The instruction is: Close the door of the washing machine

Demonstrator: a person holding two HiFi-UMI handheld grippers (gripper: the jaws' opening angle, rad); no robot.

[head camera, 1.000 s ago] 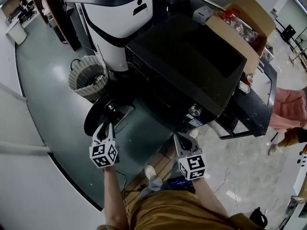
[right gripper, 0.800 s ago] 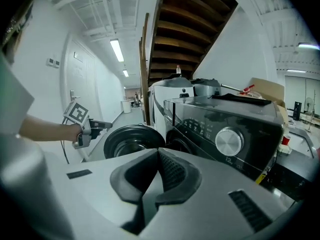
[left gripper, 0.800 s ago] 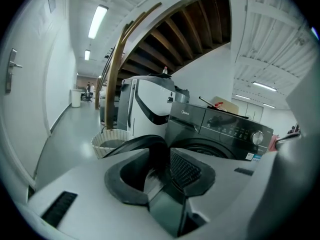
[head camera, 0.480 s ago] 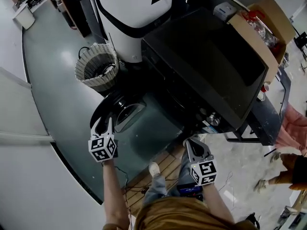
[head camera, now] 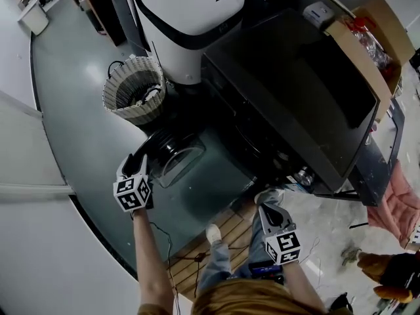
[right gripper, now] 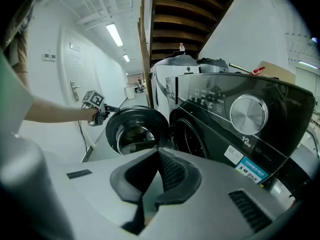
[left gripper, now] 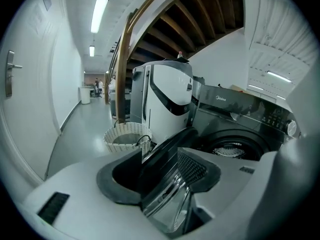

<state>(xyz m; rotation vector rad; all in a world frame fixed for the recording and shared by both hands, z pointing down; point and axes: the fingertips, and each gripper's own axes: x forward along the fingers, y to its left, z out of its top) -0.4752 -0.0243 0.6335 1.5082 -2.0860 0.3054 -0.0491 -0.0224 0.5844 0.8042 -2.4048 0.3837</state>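
The dark washing machine (head camera: 295, 90) stands with its round glass door (head camera: 174, 153) swung open to the left, and the drum opening (right gripper: 192, 136) is uncovered. My left gripper (head camera: 134, 169) is at the door's outer edge. In the left gripper view its jaws (left gripper: 160, 156) have just been opening, and the door's black rim (left gripper: 167, 146) stands between them with the pads not pressing on it. My right gripper (head camera: 272, 218) hangs low in front of the machine, its pads (right gripper: 172, 171) meeting at the tips with nothing between them.
A wicker basket (head camera: 133, 90) sits left of the machine beside a tall white appliance (head camera: 190, 18). An open cardboard box (head camera: 367, 38) lies behind the machine's top. A wooden slat mat (head camera: 216, 231) and a cable lie at my feet. A white wall closes the left side.
My left gripper has slid down and left to the door's outer edge, and its jaws stand wider apart. My right gripper has sunk lower. More of the door's glass faces up.
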